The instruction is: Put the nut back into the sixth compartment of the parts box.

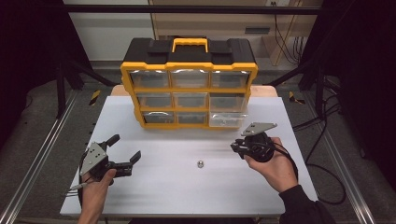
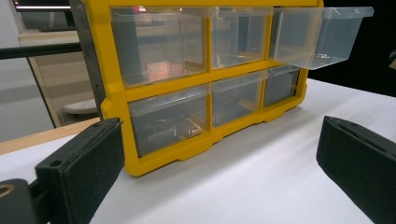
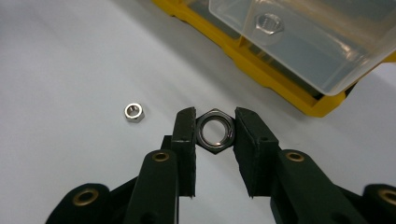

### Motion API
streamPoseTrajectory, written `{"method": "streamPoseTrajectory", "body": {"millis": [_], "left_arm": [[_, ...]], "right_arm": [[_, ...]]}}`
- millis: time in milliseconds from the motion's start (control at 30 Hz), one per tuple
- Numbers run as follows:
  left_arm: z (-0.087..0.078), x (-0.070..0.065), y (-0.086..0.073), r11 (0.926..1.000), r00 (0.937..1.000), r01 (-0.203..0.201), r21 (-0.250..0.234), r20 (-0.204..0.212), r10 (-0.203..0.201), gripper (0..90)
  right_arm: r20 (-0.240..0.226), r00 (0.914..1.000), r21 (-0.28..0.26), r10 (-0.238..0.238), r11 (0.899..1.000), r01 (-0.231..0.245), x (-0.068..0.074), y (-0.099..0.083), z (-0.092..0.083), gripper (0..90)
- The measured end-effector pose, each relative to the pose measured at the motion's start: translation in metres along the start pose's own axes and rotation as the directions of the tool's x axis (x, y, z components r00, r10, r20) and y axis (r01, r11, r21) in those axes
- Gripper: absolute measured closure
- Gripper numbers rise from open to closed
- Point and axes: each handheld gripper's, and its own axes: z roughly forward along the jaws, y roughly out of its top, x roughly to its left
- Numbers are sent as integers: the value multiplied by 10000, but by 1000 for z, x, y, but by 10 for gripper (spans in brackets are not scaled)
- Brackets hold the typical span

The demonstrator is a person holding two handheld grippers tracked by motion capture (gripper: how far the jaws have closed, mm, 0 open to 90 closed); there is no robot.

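Left gripper: jaws spread wide, nothing between them, resting low over the white table.
Small nut: lies loose on the table between the two grippers.
Organizer: yellow-framed, clear drawers; most contents blurred.
Open drawer: bottom right, pulled out; one nut inside.
Right gripper: clamped on a large hex nut, just in front of the open drawer.
Hidden: drawer contents behind glare.
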Motion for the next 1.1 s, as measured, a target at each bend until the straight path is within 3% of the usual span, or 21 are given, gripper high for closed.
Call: {"method": "streamPoseTrajectory", "body": {"millis": [733,1100], "left_arm": [[0,0,0,10000,10000,-12,2,-10,12,9],[0,0,0,10000,10000,-7,16,5,7,9]], "right_arm": [[378,9992,-535,-107,9985,127,-14,27,-36,700],[516,9986,-740,-94,9972,132,-21,43,-44,699]]}}
